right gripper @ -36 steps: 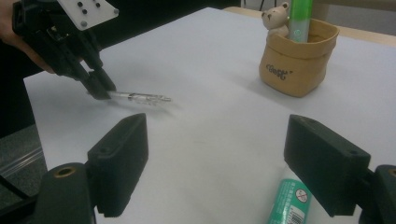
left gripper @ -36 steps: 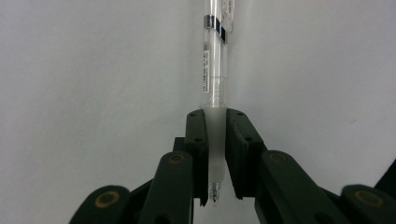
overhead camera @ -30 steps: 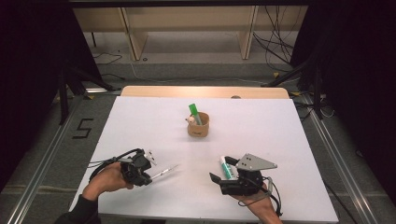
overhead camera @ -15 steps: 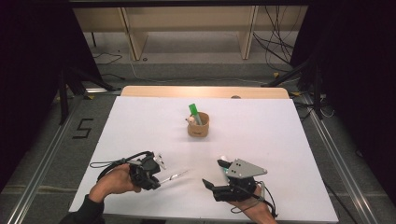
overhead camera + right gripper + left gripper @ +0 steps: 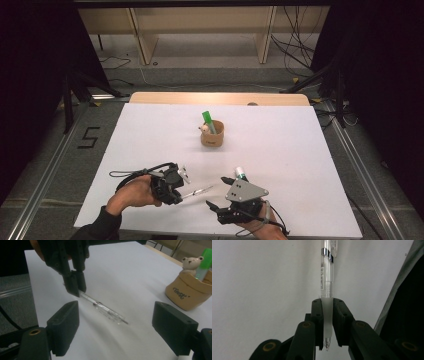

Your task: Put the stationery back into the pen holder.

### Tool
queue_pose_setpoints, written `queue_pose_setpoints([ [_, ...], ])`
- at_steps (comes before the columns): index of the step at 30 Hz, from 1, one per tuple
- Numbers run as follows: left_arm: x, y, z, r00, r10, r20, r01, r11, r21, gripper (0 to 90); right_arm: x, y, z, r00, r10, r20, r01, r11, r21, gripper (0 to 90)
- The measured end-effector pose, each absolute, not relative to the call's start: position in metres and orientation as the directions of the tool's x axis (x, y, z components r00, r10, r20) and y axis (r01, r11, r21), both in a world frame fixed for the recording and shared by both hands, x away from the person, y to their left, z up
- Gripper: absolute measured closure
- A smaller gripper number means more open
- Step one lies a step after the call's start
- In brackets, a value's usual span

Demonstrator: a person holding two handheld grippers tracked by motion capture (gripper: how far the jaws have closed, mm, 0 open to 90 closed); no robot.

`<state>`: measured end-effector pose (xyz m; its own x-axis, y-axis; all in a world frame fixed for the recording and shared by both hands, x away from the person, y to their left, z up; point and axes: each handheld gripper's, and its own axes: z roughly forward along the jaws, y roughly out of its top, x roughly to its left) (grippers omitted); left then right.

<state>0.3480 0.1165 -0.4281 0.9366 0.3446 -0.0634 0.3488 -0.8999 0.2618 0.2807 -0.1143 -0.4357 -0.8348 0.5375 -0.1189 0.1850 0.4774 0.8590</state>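
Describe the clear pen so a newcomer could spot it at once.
Start at the white table and look to its near edge, left of centre. There the left hand-held gripper clamps a slim clear pen by its frosted tip end. Unlike the green marker standing in the tan cup, it is see-through with a silver band.

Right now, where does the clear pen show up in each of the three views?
High view: the clear pen lies low and centre-left, sticking out rightward from the left hand-held gripper.
Left gripper view: it stands upright at centre, its tip end clamped between the jaws.
Right gripper view: centre-left, slanting down to the right.
Shared landmark: the white table.
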Motion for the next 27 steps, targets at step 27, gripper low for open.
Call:
queue_pose_setpoints([
  [27, 0.351, 0.09, -0.423, 0.953, 0.29, -0.085, 0.303, -0.921, 0.247, 79.6, 0.263, -0.076, -0.461, -0.781, 0.353, -0.516, -0.105, 0.74, 0.665, 31.3],
])
